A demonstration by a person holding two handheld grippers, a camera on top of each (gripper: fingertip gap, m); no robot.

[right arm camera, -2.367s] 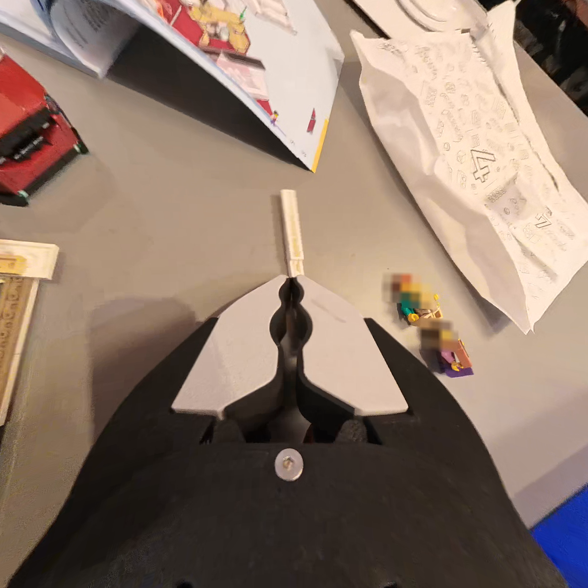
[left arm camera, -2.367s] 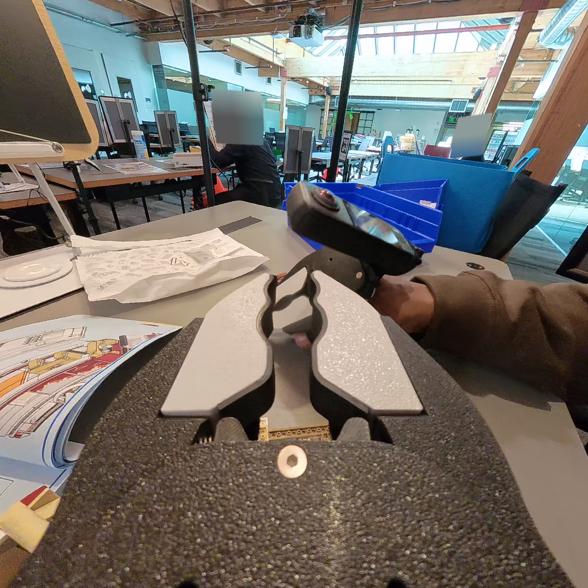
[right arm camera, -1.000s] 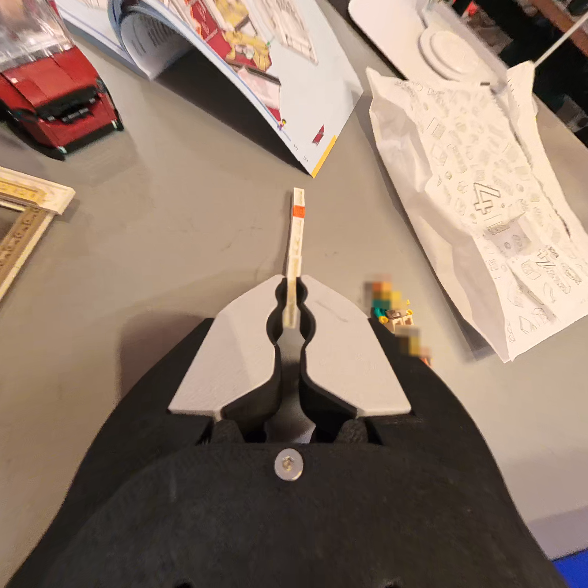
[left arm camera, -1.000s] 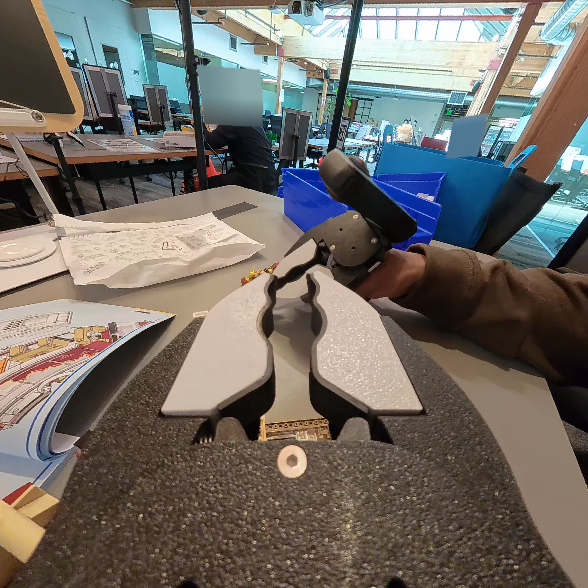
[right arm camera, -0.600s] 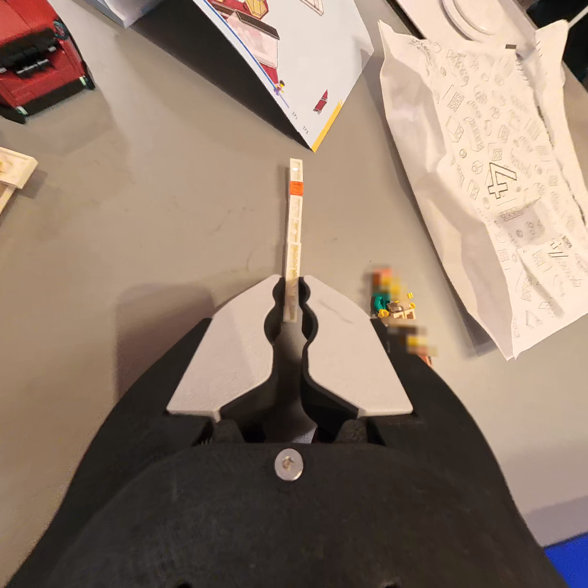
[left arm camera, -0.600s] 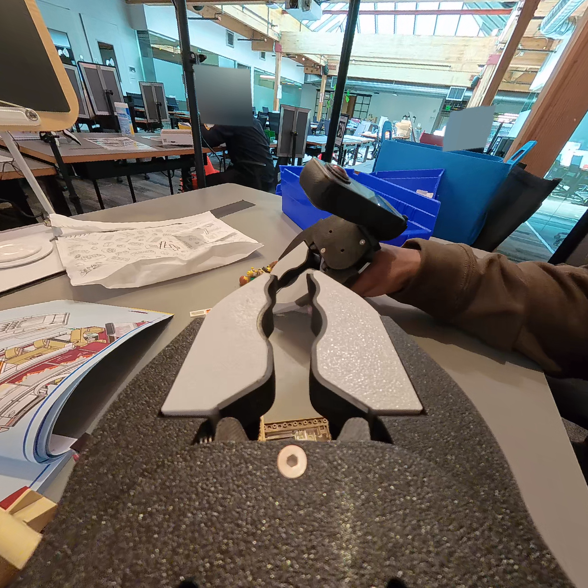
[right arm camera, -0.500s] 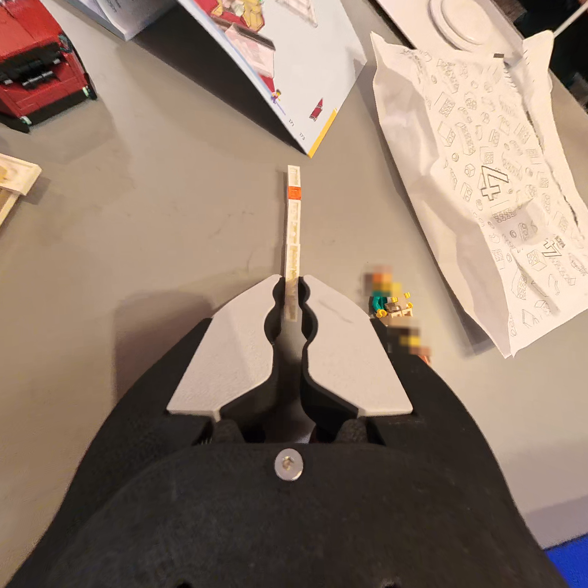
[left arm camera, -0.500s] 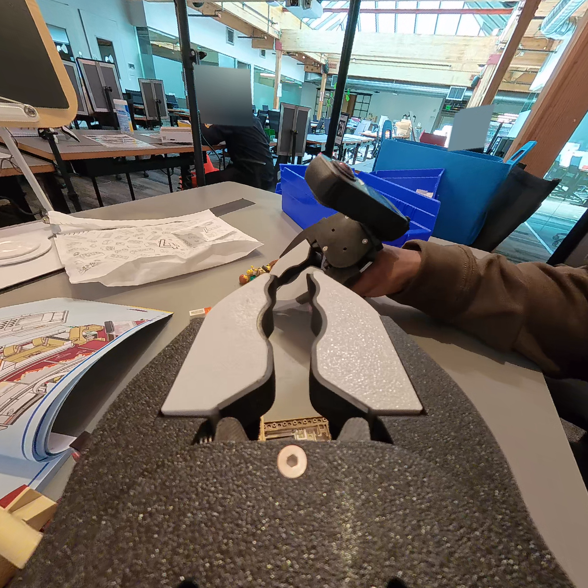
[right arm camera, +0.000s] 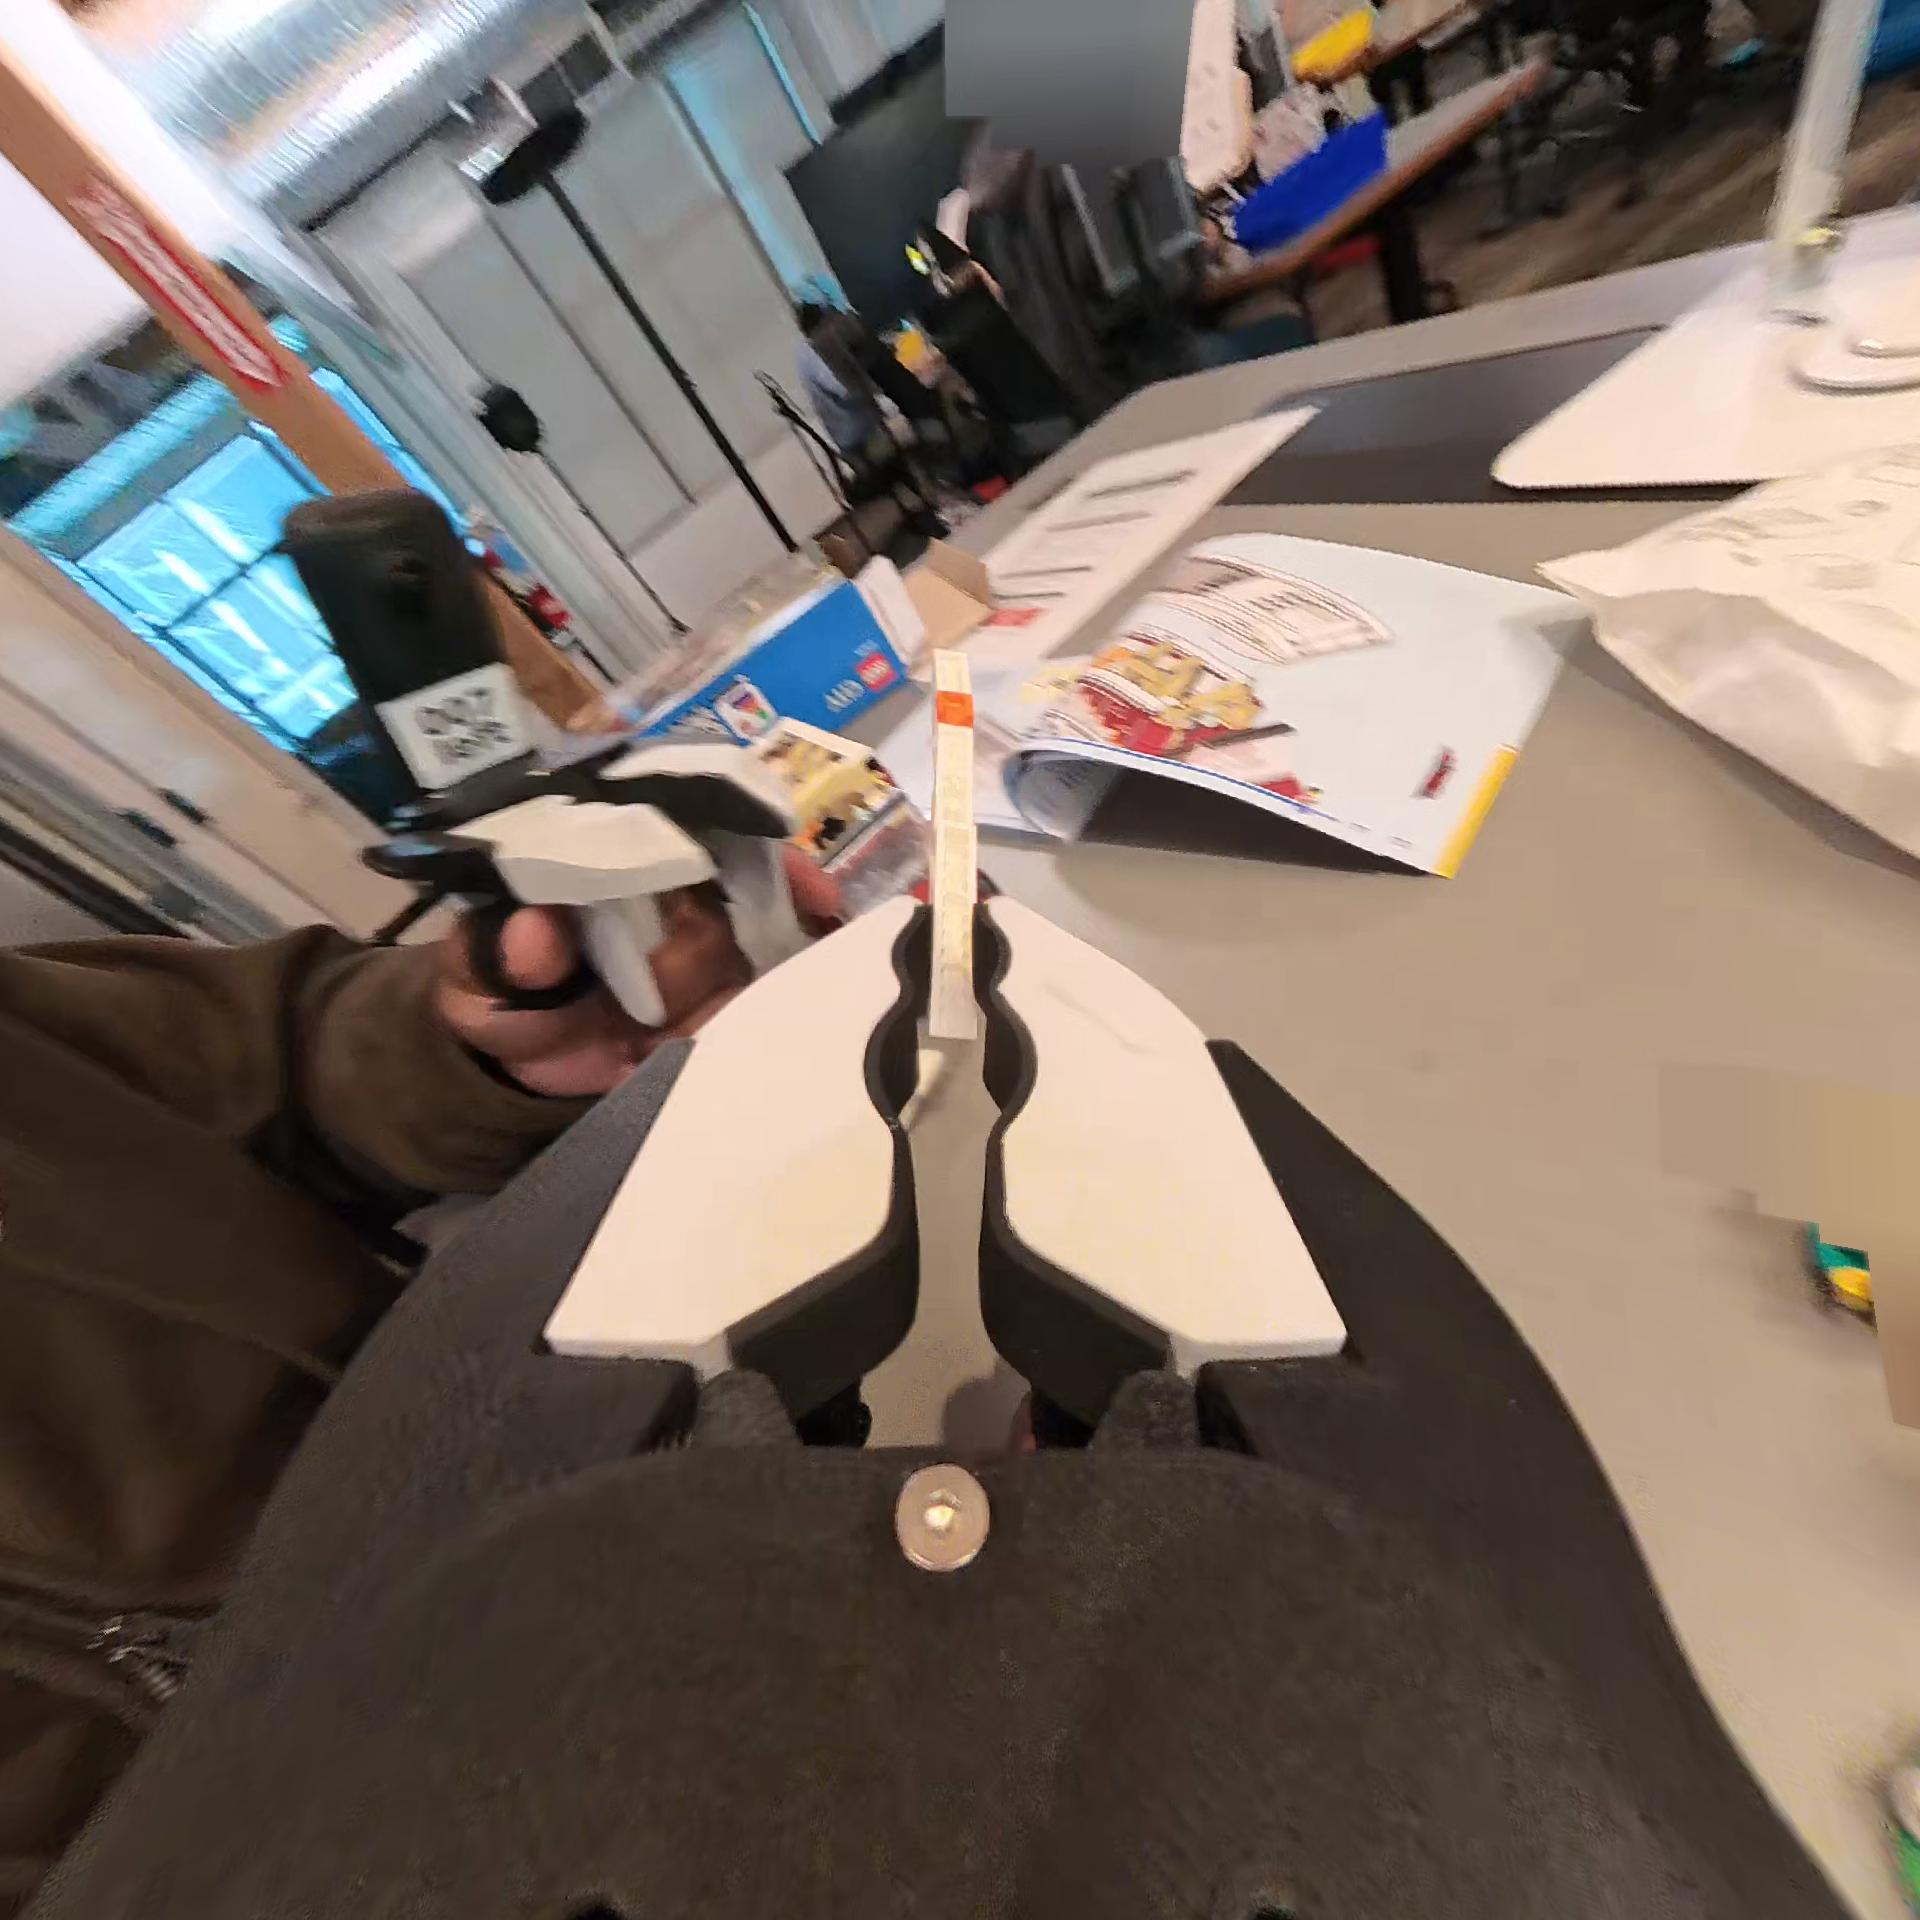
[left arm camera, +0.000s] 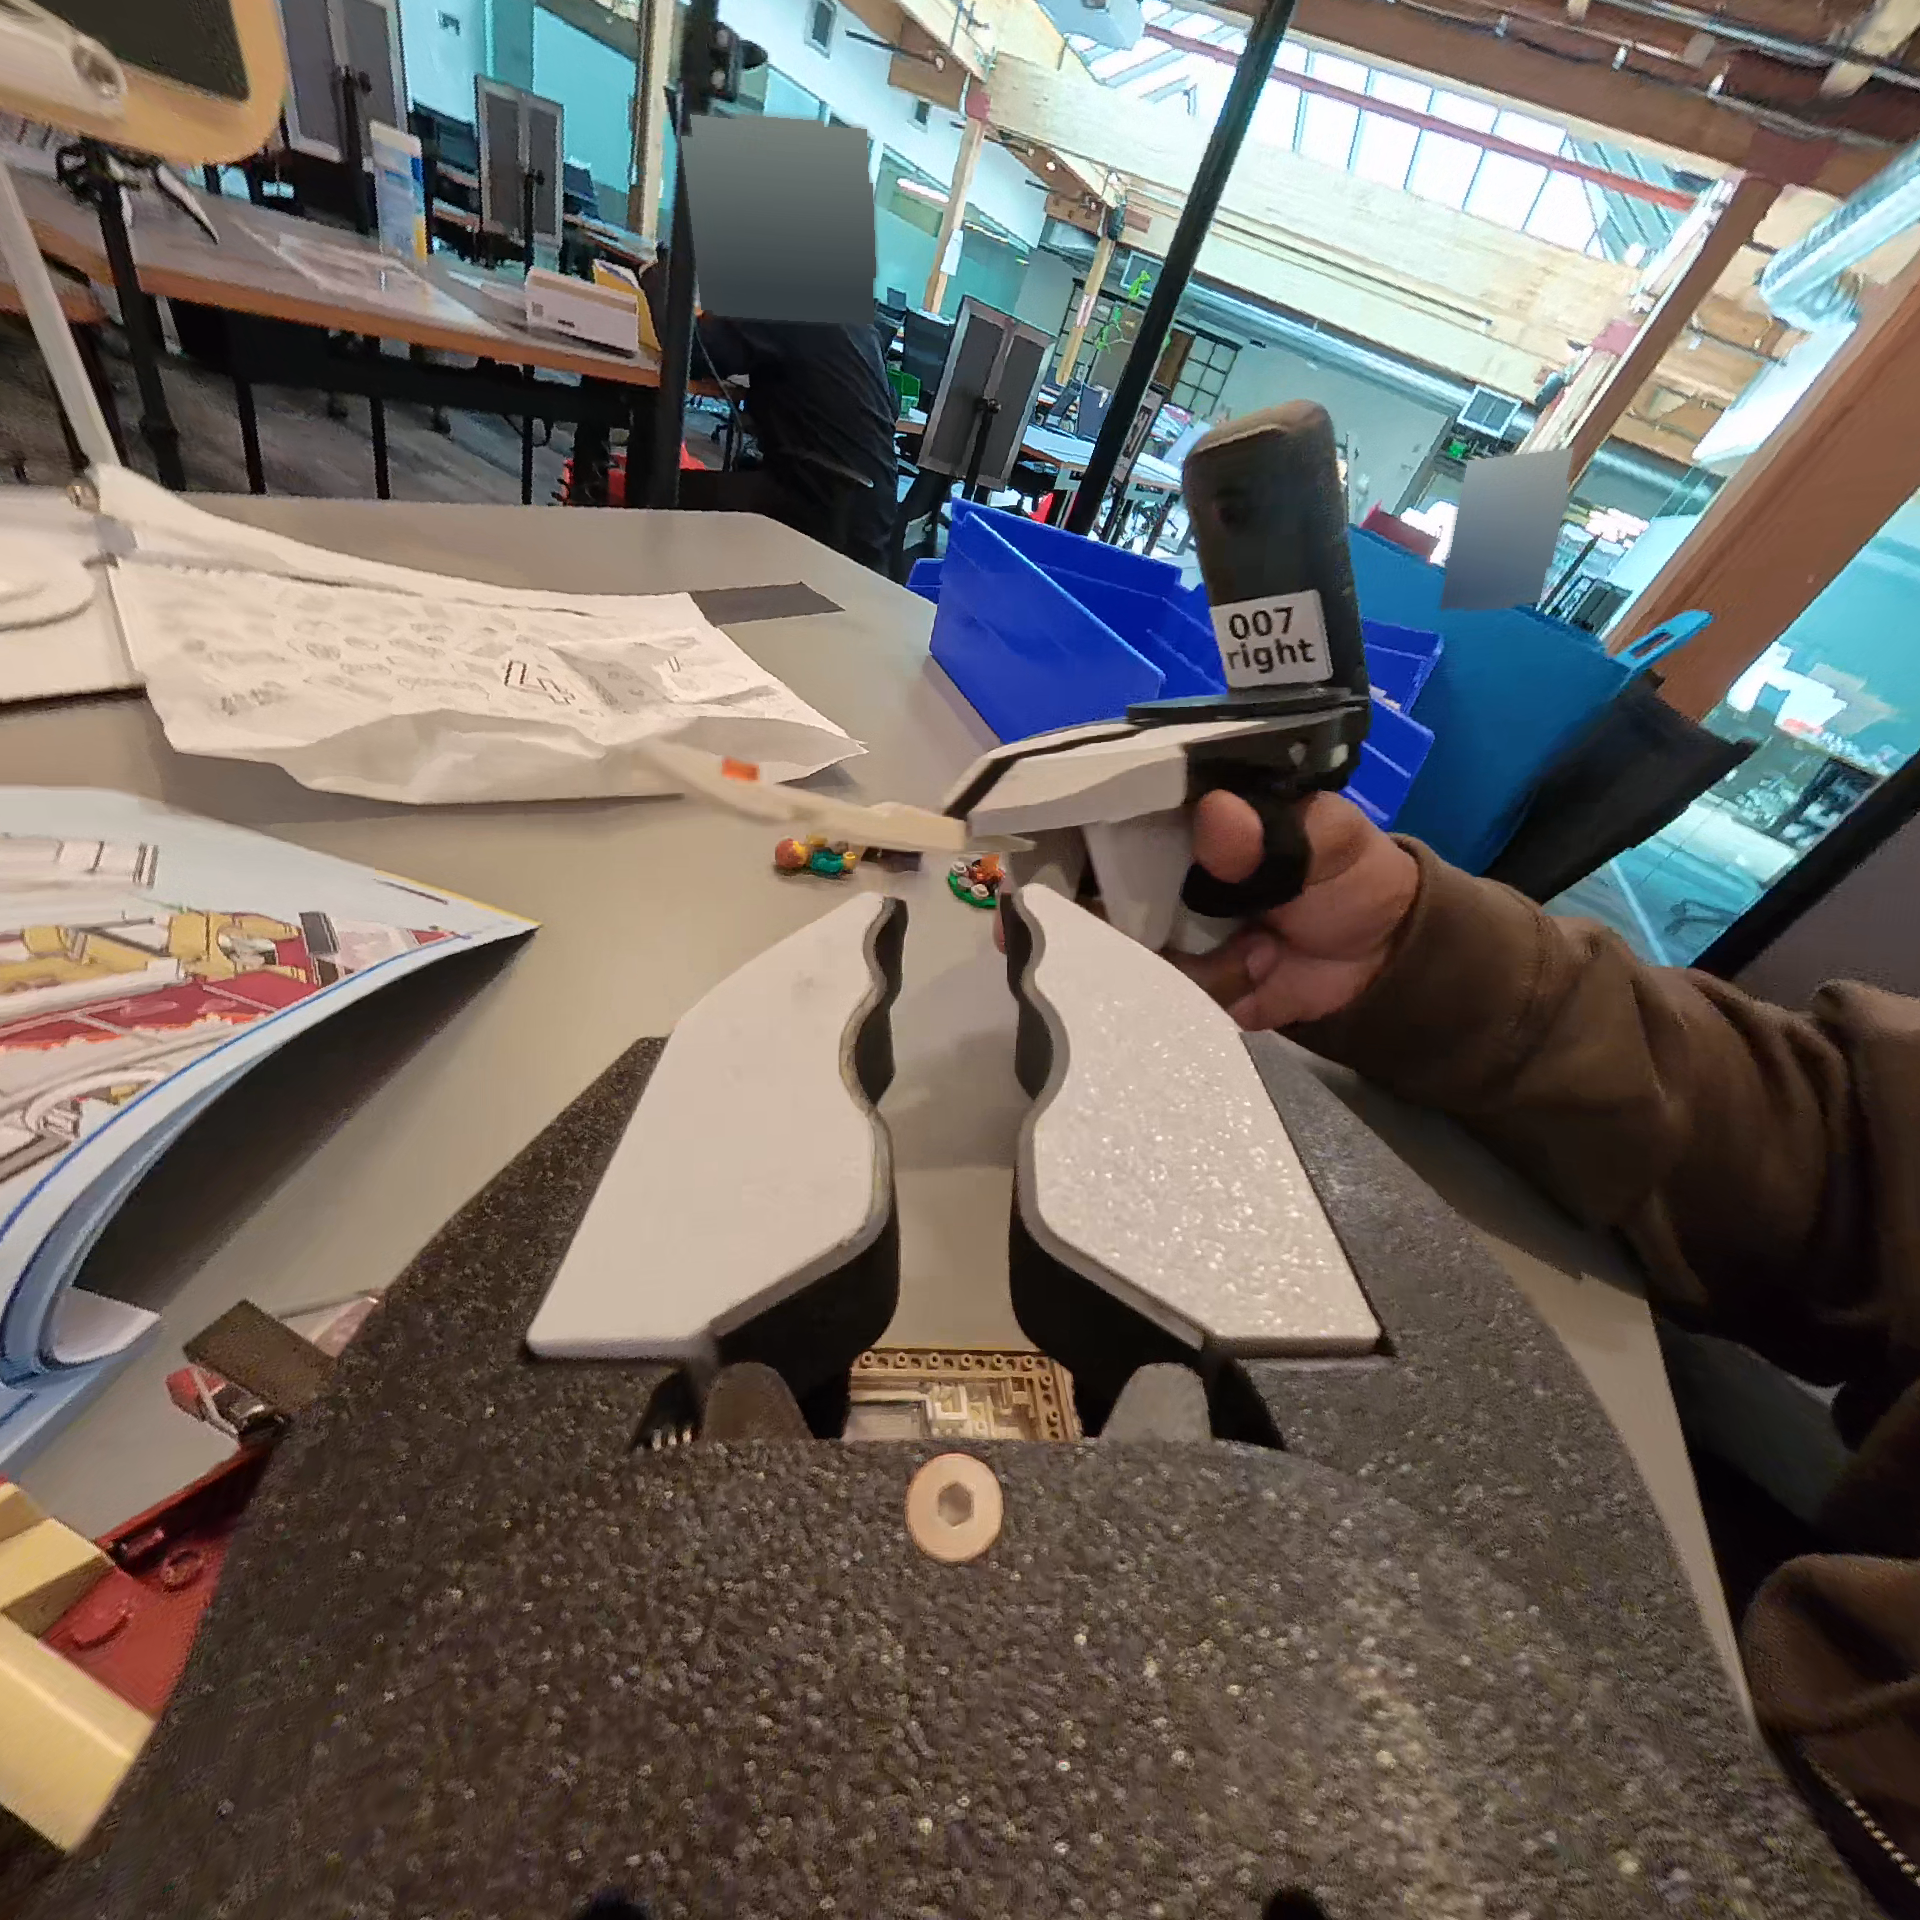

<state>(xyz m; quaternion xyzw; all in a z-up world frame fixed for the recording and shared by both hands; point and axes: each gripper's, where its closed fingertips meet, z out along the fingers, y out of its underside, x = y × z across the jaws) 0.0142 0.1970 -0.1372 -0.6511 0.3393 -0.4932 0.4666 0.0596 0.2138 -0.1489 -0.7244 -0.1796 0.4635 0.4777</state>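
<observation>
The grey table (left arm camera: 644,935) filled my view, with an open instruction booklet (left arm camera: 208,997) at near left and a white paper bag (left arm camera: 436,675) beyond it. My right gripper (right arm camera: 951,914) pinched a long cream brick strip (right arm camera: 953,831), both pads pressed on its near end, lifted above the table. My left gripper (left arm camera: 951,914) stood spread, nothing between its fingers. Small toy figures (left arm camera: 821,857) lay just beyond its tips.
</observation>
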